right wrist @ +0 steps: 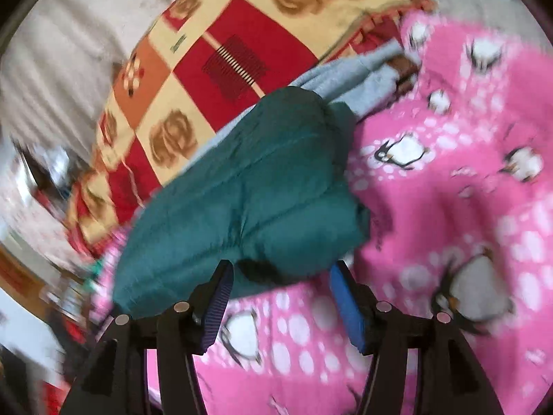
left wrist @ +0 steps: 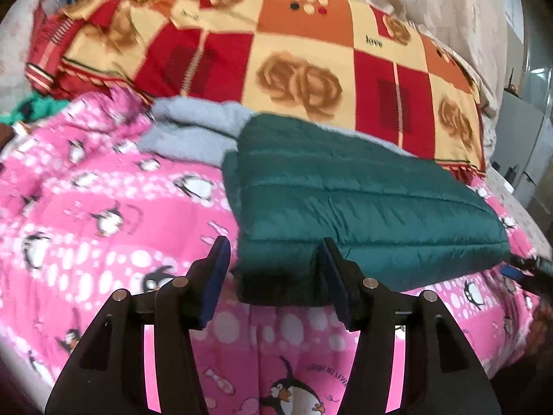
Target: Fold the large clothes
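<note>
Dark green quilted puffer jacket (left wrist: pixel 363 200) found folded into a compact rectangle on pink penguin-print bed cover (left wrist: pixel 103 207), just ahead of left gripper (left wrist: pixel 274 259) and right gripper (right wrist: pixel 280 285), both sets of jaws released and empty; fold apparently complete, grey fleece garment (left wrist: pixel 193 128) beyond seemingly outstanding.

Folded jacket (left wrist: pixel 359 204) on the penguin quilt (left wrist: pixel 103 207); behind the jacket, touching, a fleece garment (left wrist: pixel 193 131); farther behind, a patchwork blanket (left wrist: pixel 293 52); gripper tips just before its near edge.
</note>
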The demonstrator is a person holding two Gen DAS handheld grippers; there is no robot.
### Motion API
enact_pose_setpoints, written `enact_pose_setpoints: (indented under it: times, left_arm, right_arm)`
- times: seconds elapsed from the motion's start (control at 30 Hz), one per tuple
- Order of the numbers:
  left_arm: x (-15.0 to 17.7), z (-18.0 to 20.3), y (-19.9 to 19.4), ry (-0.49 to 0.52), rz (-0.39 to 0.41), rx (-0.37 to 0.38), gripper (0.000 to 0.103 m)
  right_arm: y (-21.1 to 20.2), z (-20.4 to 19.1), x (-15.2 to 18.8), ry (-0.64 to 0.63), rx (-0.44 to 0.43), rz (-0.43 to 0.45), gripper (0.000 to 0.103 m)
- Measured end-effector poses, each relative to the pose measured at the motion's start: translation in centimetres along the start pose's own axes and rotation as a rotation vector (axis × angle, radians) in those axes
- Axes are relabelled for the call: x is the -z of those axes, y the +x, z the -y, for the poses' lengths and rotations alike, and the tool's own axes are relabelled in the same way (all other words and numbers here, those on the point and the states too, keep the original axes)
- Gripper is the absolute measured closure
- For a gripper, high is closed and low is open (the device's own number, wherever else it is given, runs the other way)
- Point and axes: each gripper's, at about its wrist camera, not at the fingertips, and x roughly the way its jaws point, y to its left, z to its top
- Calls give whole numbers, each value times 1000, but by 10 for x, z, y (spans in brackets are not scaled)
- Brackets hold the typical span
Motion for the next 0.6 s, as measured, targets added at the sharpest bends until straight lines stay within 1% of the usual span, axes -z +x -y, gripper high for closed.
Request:
enact_pose_setpoints:
  times: [0.03, 0.07, 0.1, 0.13, 0.17, 0.23, 0.3, 0.33, 0.43, 0.47, 0.5, 0.6]
  left_arm:
    - [2, 4, -8, 8, 25, -31, 49]
    - [5, 7, -14, 19, 39, -55, 41]
    - [8, 11, -19, 32, 49, -76, 34]
    - [12, 18, -25, 54, 56, -94, 22]
    - [17, 27, -31, 81, 56, -93, 16]
    - [25, 45, -40, 120, 29, -79, 16]
    - [33, 61, -48, 149, 12, -107, 16]
    - [39, 72, -53, 171, 2, -123, 16]
    - [50, 96, -61, 223, -40, -107, 16]
    - [53, 103, -64, 237, -54, -113, 16]
    - [55, 108, -67, 246, -62, -125, 16]
    - [56, 118, -73, 262, -82, -193, 16]
  right_arm:
    - [-4, -8, 6, -43, 63, 9, 44]
    - [-7, -14, 12, -77, 128, 13, 36]
    - [-9, -22, 19, -118, 218, 13, 32]
    - [-10, -26, 23, -144, 274, 16, 28]
    - [-13, -33, 29, -188, 359, 26, 28]
    - [-18, -41, 35, -240, 436, 38, 28]
    - [-26, -51, 40, -283, 483, 52, 28]
    - [-30, -55, 41, -290, 490, 59, 28]
    - [-50, -71, 46, -327, 490, 92, 24]
    - [-58, -78, 48, -344, 502, 110, 23]
    - [-63, -83, 48, -352, 509, 121, 22]
    - [-79, -100, 51, -366, 490, 151, 19]
